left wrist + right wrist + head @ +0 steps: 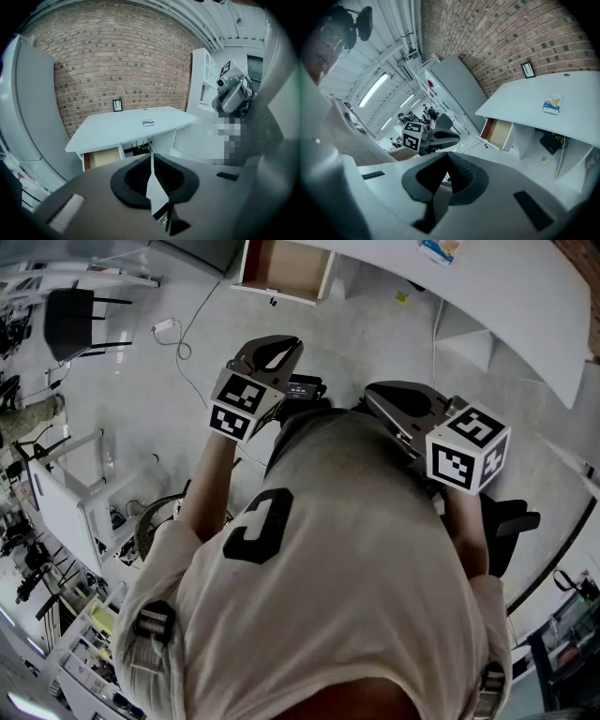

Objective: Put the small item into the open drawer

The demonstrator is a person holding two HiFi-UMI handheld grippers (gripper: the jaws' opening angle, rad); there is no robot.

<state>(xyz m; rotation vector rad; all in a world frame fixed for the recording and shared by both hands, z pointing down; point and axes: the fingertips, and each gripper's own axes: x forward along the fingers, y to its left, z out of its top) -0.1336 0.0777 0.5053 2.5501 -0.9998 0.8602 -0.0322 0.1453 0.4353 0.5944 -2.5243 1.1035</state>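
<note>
The small item (148, 122), a flat blue-and-white packet, lies on top of the white desk (117, 129); in the right gripper view the packet (551, 104) shows on the desk (525, 105) too. Below the desktop the wooden drawer (104, 158) (499, 132) (281, 268) stands pulled open. Both grippers are held in the air, well short of the desk. My left gripper (151, 157) (272, 354) is shut with nothing between its jaws. My right gripper (449, 157) (401, 401) is likewise shut and empty.
A brick wall (122, 56) rises behind the desk, with a small framed picture (117, 105) at its foot. A grey cabinet (454, 89) stands left of the desk. A cable (187, 343) runs over the floor, a black chair (75, 320) and cluttered shelves (56, 512) stand to the left.
</note>
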